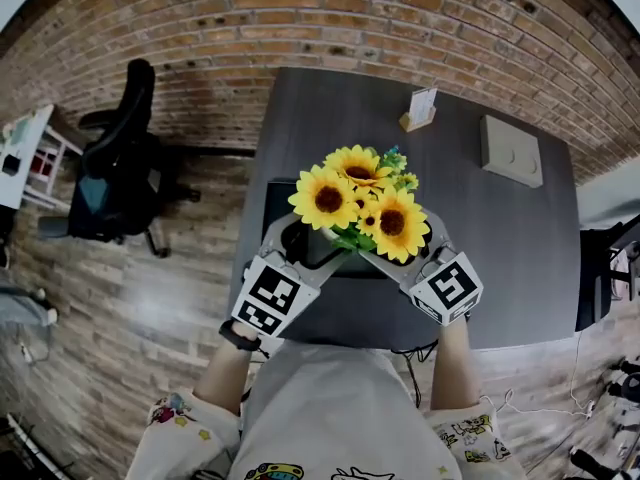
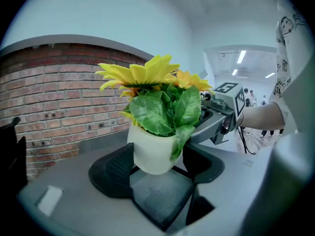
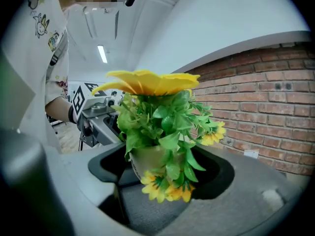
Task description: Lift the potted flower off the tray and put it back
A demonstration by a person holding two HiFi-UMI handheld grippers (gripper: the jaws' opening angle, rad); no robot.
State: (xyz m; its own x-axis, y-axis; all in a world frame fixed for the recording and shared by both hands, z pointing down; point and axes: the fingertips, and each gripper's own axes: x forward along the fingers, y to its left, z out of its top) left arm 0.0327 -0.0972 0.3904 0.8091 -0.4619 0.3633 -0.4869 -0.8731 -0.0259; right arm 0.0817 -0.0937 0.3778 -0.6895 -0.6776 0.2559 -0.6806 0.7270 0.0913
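Observation:
A white pot of yellow sunflowers (image 1: 362,203) hangs in the air above a dark tray (image 1: 277,208) on the grey table. My left gripper (image 1: 300,248) grips the pot from the left and my right gripper (image 1: 395,258) from the right. In the left gripper view the white pot (image 2: 150,151) sits between the black jaws of the left gripper (image 2: 157,173), with the right gripper (image 2: 216,117) opposite. In the right gripper view the pot (image 3: 145,159) is clasped in the right gripper (image 3: 162,176), half hidden by leaves. The pot's underside touches nothing.
The grey table (image 1: 500,248) also carries a small card stand (image 1: 420,108) and a beige box (image 1: 511,151) at the far right. A black office chair (image 1: 120,168) stands to the left on the wooden floor. A brick wall (image 1: 330,18) runs behind the table.

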